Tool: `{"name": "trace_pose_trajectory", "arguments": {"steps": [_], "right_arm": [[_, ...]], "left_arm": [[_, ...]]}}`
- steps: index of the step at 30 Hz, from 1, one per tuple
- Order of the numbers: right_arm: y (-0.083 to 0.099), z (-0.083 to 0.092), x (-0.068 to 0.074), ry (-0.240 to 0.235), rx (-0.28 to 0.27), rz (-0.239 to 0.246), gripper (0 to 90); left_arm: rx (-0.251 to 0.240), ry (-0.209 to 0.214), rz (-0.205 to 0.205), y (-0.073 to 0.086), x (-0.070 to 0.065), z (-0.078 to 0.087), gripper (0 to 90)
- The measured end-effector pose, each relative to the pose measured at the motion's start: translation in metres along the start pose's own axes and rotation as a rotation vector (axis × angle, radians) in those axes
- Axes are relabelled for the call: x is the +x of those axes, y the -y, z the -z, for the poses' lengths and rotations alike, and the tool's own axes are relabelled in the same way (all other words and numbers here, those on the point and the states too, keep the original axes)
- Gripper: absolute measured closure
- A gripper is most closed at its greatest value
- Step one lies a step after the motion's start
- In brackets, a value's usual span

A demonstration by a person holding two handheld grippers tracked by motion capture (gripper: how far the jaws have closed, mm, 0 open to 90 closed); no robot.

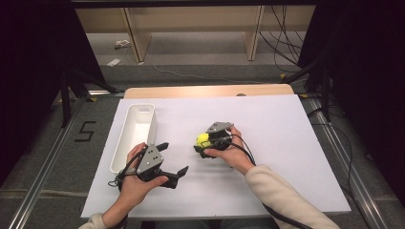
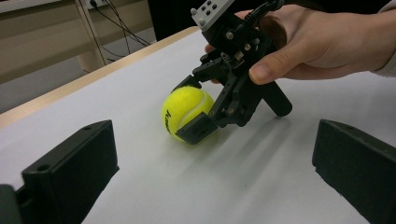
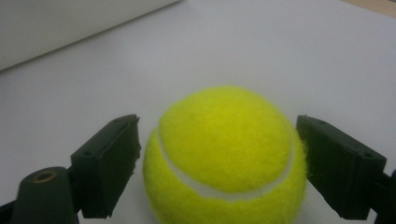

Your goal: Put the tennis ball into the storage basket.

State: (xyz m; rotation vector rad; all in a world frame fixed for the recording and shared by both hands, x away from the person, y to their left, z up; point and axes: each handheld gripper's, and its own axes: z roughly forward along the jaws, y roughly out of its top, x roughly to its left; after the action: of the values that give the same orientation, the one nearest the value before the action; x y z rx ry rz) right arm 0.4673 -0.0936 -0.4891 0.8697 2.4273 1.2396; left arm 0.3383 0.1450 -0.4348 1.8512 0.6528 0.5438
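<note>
In the high view, the white table point(image 1: 267, 157) fills the middle of the frame, and a long white tray point(image 1: 125, 143) lies along its left side, running from the upper left down toward the centre. The left tool point(image 1: 173, 160) sits at lower centre-left, held in a hand just right of the tray's near end, its two black jaws spread wide with nothing between them. The right tool point(image 1: 201, 144) is at the centre of the frame, gripped by the other hand, and the yellow tennis ball point(image 1: 202, 139) rests on the table at its tip, between its jaws. In the left gripper view, the left tool's own jaws rise at the lower left and lower right corners, far apart, with bare table between them. Beyond them, at the centre of the frame, the ball point(image 2: 186, 111) sits on the table with the right tool point(image 2: 191, 108) straddling it, one jaw in front and one behind. In the right gripper view, the ball point(image 3: 224, 156) occupies the lower centre, resting on the table; the jaws stand either side of it, the right one touching the felt, the left one just beside it with a thin gap.
</note>
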Motion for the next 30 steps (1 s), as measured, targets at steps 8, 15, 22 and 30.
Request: {"name": "trace_pose_trajectory", "arguments": {"steps": [8,15,22,30], "right_arm": [[0.0005,-0.0010,0.0012,0.000,0.010,0.003,16.2],[0.0008,-0.0015,0.0015,0.010,0.006,-0.002,21.4],[0.0013,-0.0009,0.0002,0.021,-0.004,-0.004,25.3],[0.0011,-0.0006,0.0004,0.024,-0.005,-0.009,26.0]], "left_arm": [[0.001,0.000,0.002,0.0001,-0.0002,0.0000,0.0],[0.001,0.001,0.001,0.0002,0.0000,0.0001,0.0],[-0.001,0.001,0.002,0.0001,0.0000,0.0003,0.0],[-0.001,0.001,0.002,0.0002,-0.0001,0.0004,0.0]]}}
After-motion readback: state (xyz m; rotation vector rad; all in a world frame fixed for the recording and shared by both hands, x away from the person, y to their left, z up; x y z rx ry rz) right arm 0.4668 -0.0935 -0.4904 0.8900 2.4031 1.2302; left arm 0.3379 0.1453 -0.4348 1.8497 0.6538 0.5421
